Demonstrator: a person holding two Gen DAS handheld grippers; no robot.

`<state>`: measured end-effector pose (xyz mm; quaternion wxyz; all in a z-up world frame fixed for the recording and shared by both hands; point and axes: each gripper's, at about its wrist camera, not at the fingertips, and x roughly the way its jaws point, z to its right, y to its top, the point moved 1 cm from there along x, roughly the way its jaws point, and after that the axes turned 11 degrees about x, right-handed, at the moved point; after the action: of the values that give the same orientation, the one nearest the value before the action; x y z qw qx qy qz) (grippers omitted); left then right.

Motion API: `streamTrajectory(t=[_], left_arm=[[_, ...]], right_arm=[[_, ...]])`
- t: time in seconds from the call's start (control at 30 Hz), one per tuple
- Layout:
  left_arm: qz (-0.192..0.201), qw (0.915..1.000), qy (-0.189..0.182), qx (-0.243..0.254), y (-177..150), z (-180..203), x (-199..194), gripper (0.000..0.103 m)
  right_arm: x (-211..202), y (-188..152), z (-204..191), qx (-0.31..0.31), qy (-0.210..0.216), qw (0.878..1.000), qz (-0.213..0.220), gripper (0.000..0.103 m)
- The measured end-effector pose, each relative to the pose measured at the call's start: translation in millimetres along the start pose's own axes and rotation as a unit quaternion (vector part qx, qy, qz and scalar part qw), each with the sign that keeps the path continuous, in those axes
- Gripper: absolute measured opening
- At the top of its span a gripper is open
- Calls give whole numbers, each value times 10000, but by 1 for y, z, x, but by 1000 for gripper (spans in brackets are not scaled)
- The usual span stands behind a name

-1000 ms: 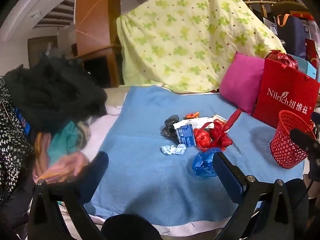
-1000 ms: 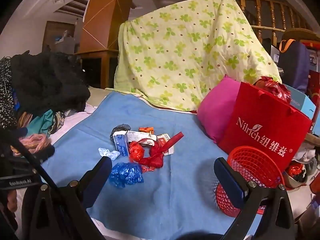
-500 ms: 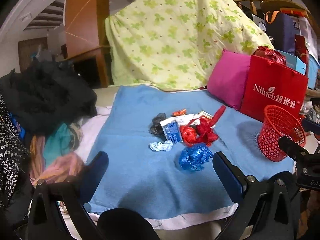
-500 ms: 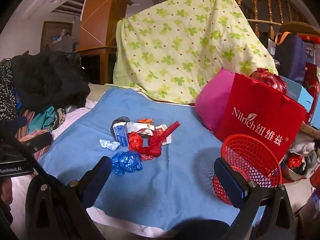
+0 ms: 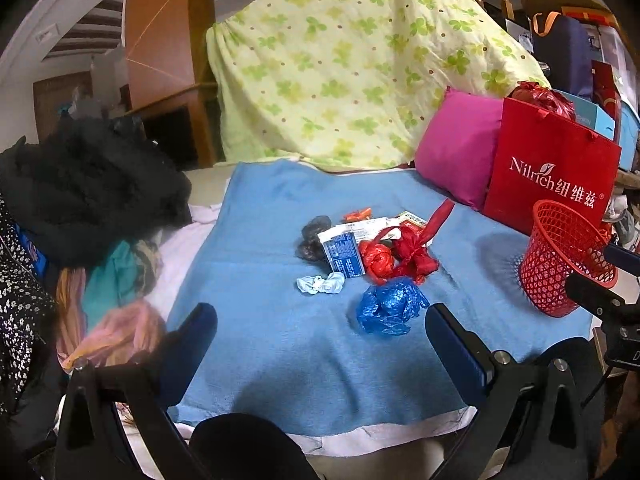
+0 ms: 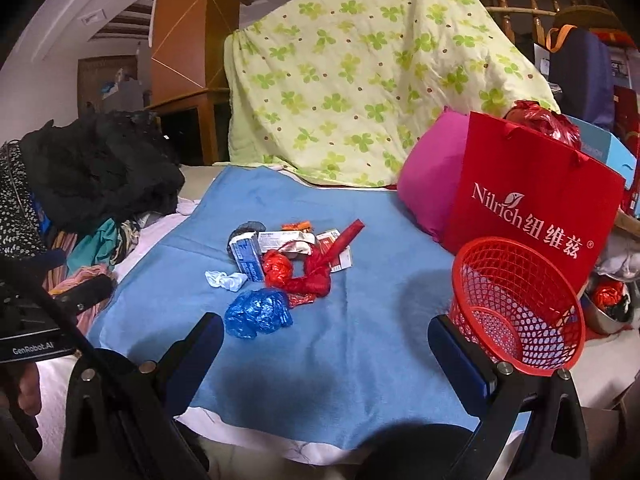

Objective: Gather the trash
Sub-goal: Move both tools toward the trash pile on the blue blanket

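Observation:
A pile of trash lies in the middle of a blue blanket: a crumpled blue plastic bag, red plastic bags, a blue-and-white carton, a white wad, a dark lump and an orange wrapper. A red mesh basket stands upright at the blanket's right edge. My left gripper is open, short of the blue bag. My right gripper is open, between the pile and the basket.
A red paper bag and a pink cushion stand behind the basket. A green floral quilt drapes the back. Dark and coloured clothes are heaped at the left. The blanket's near edge hangs at the bed's front.
Both grippers have drawn back and shifted slightly; the trash pile and basket sit a little differently in each view. Nothing was picked up, and both stay open.

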<state>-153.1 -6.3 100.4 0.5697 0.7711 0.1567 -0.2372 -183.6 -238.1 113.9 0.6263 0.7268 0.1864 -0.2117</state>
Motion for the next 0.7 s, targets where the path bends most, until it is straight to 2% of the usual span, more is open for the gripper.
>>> streamTrajectory(t=[0.4,0.7], left_arm=[[-49,10000,-8,41,-2,1,8,103],[-262,9996,-34,-60,-9,-5,29,103]], right_arm=[[3,1,-2,-59,-69,10000,22,103],[16,1,-7,-142,-107,9998,-70,103]])
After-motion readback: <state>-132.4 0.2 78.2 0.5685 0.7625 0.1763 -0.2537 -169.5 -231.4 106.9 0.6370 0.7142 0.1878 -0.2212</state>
